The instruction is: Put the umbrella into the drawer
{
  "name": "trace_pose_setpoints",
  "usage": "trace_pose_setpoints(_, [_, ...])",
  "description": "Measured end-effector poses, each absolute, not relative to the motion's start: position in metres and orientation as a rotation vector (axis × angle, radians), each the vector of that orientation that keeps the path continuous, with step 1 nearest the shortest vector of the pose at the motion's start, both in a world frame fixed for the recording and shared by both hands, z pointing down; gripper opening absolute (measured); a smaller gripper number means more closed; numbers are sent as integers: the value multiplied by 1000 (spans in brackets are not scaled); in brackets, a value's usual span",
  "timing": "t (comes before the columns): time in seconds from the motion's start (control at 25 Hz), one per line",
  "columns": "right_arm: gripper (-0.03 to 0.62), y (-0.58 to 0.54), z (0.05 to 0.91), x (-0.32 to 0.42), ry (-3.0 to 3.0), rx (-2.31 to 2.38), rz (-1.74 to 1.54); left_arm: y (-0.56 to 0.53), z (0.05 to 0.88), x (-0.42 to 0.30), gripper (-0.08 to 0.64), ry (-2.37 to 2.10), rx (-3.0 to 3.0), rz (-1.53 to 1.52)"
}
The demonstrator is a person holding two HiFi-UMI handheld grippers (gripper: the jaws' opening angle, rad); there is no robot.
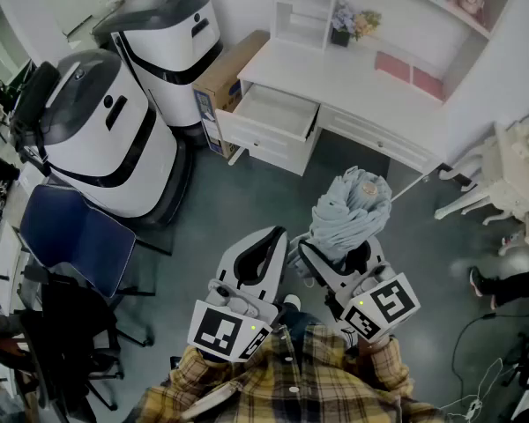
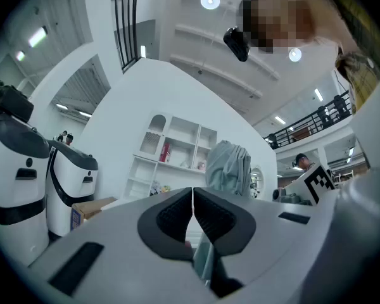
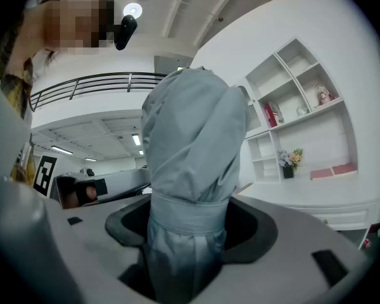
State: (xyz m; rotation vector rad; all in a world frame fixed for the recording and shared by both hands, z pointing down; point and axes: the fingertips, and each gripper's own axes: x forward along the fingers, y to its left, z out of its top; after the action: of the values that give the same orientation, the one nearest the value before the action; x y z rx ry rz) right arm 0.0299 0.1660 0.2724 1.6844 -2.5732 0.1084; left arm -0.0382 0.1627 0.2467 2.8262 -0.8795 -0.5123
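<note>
The folded grey-blue umbrella (image 1: 350, 208) stands upright in my right gripper (image 1: 338, 256), whose jaws are shut on its strapped lower part. In the right gripper view the umbrella (image 3: 191, 138) fills the middle between both pads of the right gripper (image 3: 189, 223). My left gripper (image 1: 271, 238) hangs just left of it, shut and holding nothing; its tips touch in the left gripper view (image 2: 193, 192), with the umbrella (image 2: 228, 167) behind them. The white drawer (image 1: 275, 113) stands pulled out of the desk (image 1: 353, 82) ahead, nothing visible inside it.
Two large white-and-black machines (image 1: 106, 135) (image 1: 170, 42) stand at the left, with a cardboard box (image 1: 227, 70) beside the drawer. A blue chair (image 1: 70, 230) is at the lower left. White furniture (image 1: 518, 166) and someone's foot (image 1: 479, 281) are at the right. Flowers (image 1: 353, 23) sit on the desk.
</note>
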Motion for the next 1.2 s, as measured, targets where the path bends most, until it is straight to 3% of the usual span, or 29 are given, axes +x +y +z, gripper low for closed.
trace_pose_setpoints(1.2, [308,189,265,57,-2695,1542,105,180,234,-18,26,-1068,2807,-572])
